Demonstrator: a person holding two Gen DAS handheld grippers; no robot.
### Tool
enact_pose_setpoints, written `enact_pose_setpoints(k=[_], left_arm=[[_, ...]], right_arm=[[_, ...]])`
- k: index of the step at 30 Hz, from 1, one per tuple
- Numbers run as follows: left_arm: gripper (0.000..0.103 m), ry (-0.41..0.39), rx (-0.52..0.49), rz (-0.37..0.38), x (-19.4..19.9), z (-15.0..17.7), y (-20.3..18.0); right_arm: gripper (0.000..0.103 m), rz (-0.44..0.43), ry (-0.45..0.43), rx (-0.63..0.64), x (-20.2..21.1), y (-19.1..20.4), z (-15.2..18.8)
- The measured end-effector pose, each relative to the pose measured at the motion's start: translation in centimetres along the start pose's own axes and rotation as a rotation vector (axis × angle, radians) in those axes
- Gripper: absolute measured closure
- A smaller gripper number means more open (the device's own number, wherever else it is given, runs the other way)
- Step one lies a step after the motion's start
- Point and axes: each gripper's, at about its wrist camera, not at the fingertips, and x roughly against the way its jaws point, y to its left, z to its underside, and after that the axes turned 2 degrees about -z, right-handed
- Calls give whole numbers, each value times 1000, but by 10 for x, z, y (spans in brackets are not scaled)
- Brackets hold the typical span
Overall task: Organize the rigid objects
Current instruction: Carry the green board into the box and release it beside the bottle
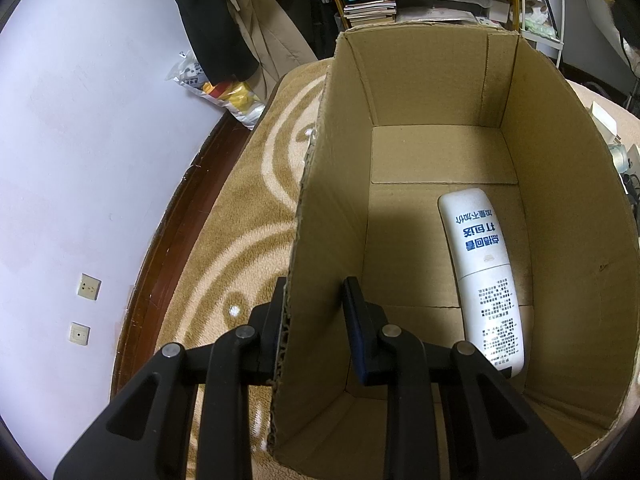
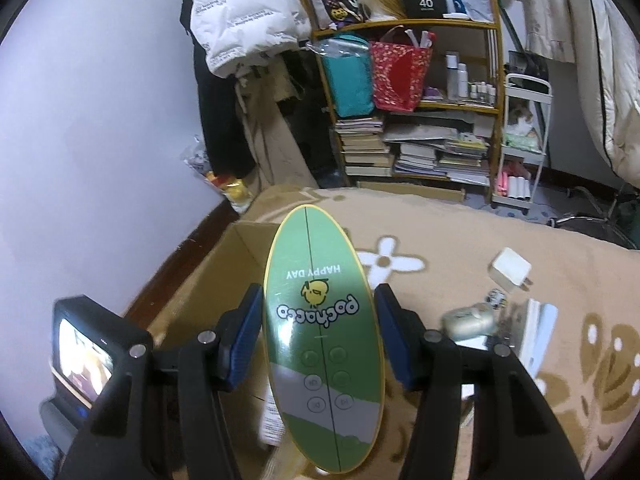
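An open cardboard box (image 1: 440, 152) stands on a tan patterned carpet. Inside it a white remote (image 1: 480, 272) with blue print lies along the right wall. My left gripper (image 1: 316, 284) is open and straddles the box's left wall, one finger outside against the cardboard and one inside with a gap. In the right wrist view my right gripper (image 2: 319, 292) is shut on a green oval device (image 2: 322, 336) printed "HAPPY DAY", held upright above the box (image 2: 216, 280). The white remote (image 2: 270, 412) shows blurred below it.
On the carpet to the right lie a white charger (image 2: 510, 270), a pale blurred case (image 2: 468, 322) and a white flat item (image 2: 536, 332). A small lit screen (image 2: 86, 356) is at the left. A loaded bookshelf (image 2: 412, 128) and hanging clothes stand behind; a lilac wall (image 1: 80, 140) runs left.
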Motion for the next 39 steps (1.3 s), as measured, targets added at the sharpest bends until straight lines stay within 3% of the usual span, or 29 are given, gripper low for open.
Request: enact_pose_setpoints(k=[21, 29, 39], left_arm=[[78, 6, 18, 22, -1, -1, 3], [79, 17, 37, 45, -3, -2, 3], [79, 16, 34, 39, -1, -2, 4]], right_arm=[[44, -111, 50, -153, -30, 10, 11], [43, -89, 71, -197, -41, 8, 22], [42, -86, 80, -165, -45, 14, 24]])
